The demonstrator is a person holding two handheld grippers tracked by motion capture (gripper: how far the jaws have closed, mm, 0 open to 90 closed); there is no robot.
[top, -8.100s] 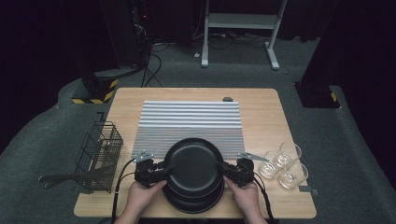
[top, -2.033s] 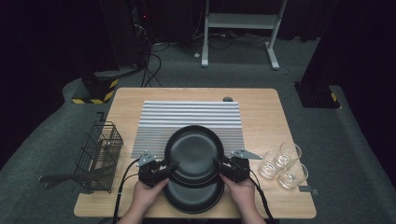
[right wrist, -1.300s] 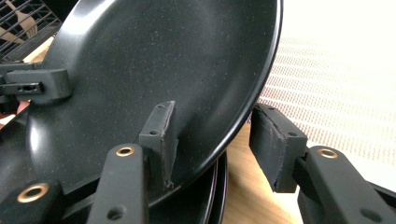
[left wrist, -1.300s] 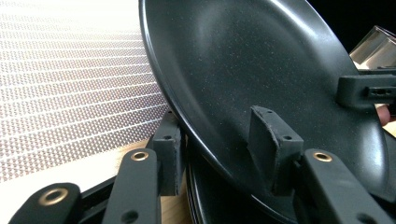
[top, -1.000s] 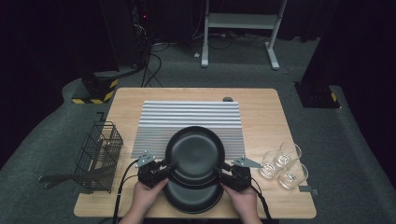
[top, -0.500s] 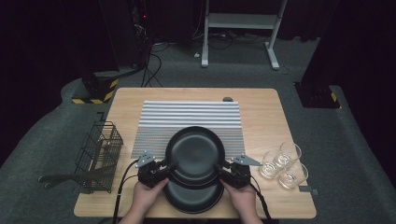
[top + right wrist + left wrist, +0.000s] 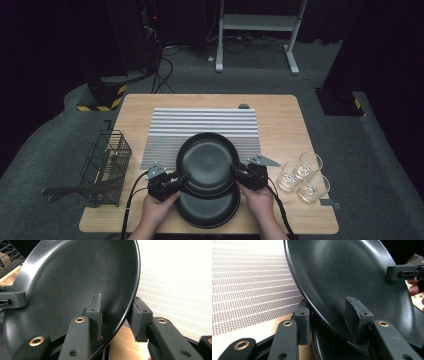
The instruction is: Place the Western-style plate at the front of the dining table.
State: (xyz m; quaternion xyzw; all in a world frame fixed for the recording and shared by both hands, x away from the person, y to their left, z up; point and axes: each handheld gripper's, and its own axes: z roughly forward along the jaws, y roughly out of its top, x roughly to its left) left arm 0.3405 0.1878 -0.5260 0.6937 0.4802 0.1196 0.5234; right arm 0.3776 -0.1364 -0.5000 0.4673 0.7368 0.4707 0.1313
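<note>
1. Black top plate (image 7: 206, 161) is lifted off the plate stack (image 7: 207, 210) at the wooden table's (image 7: 280, 125) near edge, partly above the striped mat (image 7: 200, 122).
2. Left gripper (image 7: 172, 181) clamps its left rim.
3. Right gripper (image 7: 240, 173) straddles the right rim, jaws just closing; pad contact looks likely, though unclear.
</note>
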